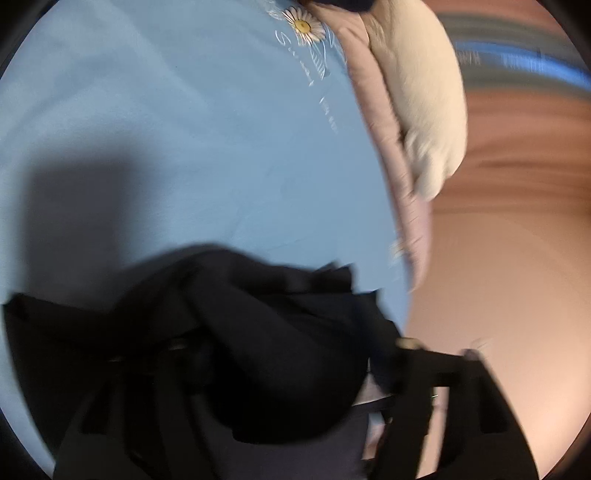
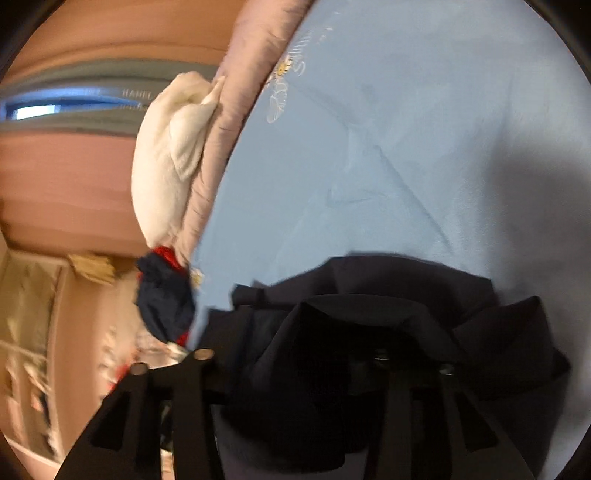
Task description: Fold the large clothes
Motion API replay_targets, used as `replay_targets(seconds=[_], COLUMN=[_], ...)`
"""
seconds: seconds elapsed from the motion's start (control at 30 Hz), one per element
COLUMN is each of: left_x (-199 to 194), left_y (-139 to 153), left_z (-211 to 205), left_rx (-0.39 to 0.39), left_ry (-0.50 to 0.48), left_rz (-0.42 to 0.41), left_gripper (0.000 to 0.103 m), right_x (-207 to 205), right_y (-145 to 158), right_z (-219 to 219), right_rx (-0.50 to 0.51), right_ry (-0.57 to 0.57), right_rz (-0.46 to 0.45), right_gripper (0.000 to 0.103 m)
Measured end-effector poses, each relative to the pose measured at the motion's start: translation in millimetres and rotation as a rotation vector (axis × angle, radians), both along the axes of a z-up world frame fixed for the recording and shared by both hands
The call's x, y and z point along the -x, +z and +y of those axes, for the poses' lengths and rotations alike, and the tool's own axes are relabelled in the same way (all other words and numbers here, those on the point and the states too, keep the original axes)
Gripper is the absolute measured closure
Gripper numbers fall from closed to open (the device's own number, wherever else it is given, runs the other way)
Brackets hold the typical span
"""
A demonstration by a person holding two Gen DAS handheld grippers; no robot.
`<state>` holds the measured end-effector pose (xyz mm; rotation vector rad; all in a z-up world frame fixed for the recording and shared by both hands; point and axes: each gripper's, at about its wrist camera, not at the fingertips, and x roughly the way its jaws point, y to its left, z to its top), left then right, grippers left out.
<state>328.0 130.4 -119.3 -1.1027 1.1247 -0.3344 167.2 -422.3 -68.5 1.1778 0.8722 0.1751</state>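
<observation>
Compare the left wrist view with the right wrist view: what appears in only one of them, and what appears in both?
Only the left wrist view: nothing distinct that I can make out. Only the right wrist view: a navy and red bundle of cloth at the bed's edge. Both: the black garment bunched near the camera, the light blue sheet with its daisy print, and the cream cloth beside it.

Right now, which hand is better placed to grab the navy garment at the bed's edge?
Likely right: the navy garment lies close beside the right gripper; the left gripper sees it far off.
</observation>
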Motion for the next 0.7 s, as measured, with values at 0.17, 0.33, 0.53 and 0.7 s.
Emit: replay_targets(seconds=[0.17, 0.33, 0.53, 0.7], left_x=[-11.5, -4.0, 33.7, 84.7], left_y=[20.9, 32.1, 50.3, 57.3], left_z=[16.8, 43.1, 19.2, -26.1], left_rx=[-0.125, -0.223, -0.505, -0.662], left_ry=[0.131, 0.222, 0.001, -0.181], left_rz=[-0.068, -0.081, -0.165, -0.281], left_gripper=[0.028, 0.028, 0.029, 0.029], right_x=[-1.9, 9.8, 42.9, 76.0], right_y=[-2.3, 1.7, 35.6, 75.8], right_z=[-19.9, -46.6, -37.5, 32.7], right_rx=[-0.188, -0.188, 0.037, 0.488], right_ry=[-0.072, -0.241, -0.156, 0.073], right_rz=[-0.031, -0.085, -0.131, -0.153], right_gripper=[0.039, 0.038, 0.038, 0.038])
